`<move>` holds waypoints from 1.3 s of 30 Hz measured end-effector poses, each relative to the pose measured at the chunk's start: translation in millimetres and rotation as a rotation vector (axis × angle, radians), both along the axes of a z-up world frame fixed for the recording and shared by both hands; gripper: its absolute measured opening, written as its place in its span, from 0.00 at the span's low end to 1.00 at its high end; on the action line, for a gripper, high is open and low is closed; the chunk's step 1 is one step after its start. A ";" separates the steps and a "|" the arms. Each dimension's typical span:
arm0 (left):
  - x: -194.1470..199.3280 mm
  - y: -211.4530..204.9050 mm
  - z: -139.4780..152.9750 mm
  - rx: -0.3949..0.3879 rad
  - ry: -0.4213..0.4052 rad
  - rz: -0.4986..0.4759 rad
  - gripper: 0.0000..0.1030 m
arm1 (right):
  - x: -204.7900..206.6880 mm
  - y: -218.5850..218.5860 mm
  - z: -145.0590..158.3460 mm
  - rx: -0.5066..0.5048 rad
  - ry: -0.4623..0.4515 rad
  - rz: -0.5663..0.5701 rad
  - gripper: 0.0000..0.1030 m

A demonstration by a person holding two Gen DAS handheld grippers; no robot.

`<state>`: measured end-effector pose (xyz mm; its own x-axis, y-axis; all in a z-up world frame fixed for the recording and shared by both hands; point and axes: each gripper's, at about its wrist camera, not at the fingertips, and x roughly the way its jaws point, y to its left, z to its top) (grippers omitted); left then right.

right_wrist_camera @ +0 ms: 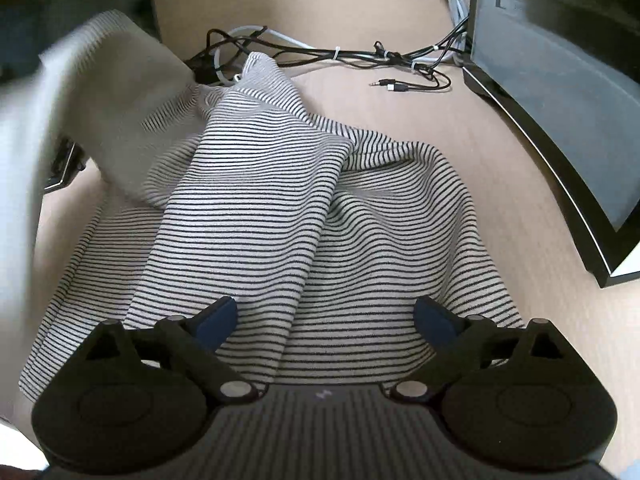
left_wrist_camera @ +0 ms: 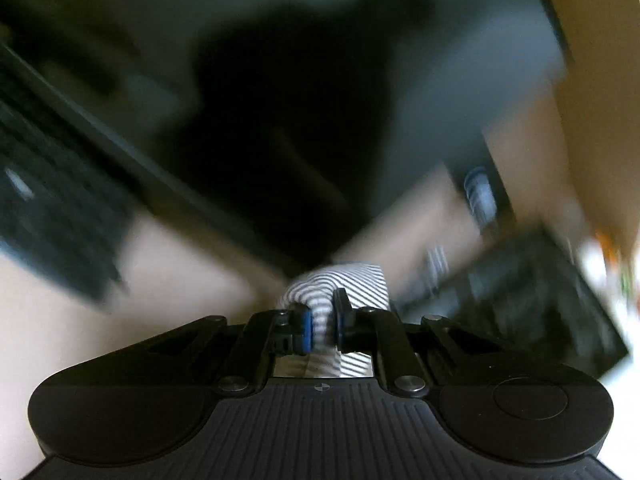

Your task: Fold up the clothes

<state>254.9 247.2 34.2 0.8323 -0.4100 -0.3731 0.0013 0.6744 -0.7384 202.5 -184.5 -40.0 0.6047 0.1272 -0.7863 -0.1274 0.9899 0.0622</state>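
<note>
Beige desk (right_wrist_camera: 500, 184), striped garment (right_wrist_camera: 280, 208) under splayed right tool (right_wrist_camera: 326, 320); left tool (left_wrist_camera: 320, 322) pinching it.

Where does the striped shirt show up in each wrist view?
Left wrist: a bunch of the striped shirt pinched between the left gripper's fingers, bottom centre.
Right wrist: the shirt spread rumpled across the middle, under the open right gripper.
Shared landmark: the light wooden desk.

Motion blur smears everything beyond the left gripper (left_wrist_camera: 320, 322); the monitor (right_wrist_camera: 560, 120) is cropped.
</note>
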 end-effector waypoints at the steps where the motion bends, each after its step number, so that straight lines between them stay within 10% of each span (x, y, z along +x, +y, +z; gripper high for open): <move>1: 6.5 16.1 -3.1 -0.015 0.025 0.025 0.12 | -0.3 0.9 -1.1 -0.003 0.002 0.004 0.97; 3: 16.7 33.0 -16.1 0.008 0.094 0.024 0.21 | 1.6 4.2 -4.4 -0.013 0.003 0.013 1.00; 7: 14.9 39.3 -52.6 0.025 0.252 -0.012 0.72 | 9.7 7.2 -3.8 -0.025 0.023 0.018 0.99; 10: -6.1 33.5 -58.0 0.093 0.268 0.003 0.93 | 10.0 13.9 13.3 -0.076 -0.010 0.016 0.66; 12: -23.6 29.2 -49.1 0.179 0.241 0.068 0.94 | 10.1 24.3 31.6 -0.125 -0.072 0.037 0.49; 16: -56.5 12.1 -13.1 0.348 0.077 0.185 0.97 | 26.7 56.0 61.3 -0.126 -0.146 0.121 0.49; 24: -54.1 -80.0 -34.5 0.339 0.002 -0.031 1.00 | 91.0 139.1 16.6 -0.274 -0.108 0.261 0.59; 26: -50.5 -97.8 -43.2 0.348 -0.008 -0.079 1.00 | 97.1 142.4 1.9 -0.366 -0.104 0.355 0.13; 33: -34.0 -153.2 -76.3 0.388 -0.032 -0.234 1.00 | 113.9 55.0 53.6 -0.783 -0.332 0.492 0.05; 39: -29.6 -168.0 -107.3 0.526 0.010 -0.280 1.00 | 178.0 -14.9 45.4 -0.914 -0.261 0.338 0.05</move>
<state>225.2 79.1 -73.1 0.7148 -0.3714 -0.5926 0.2270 0.9247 -0.3058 380.5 -199.4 5.4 0.8154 -0.2617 -0.5164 -0.3114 0.5538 -0.7723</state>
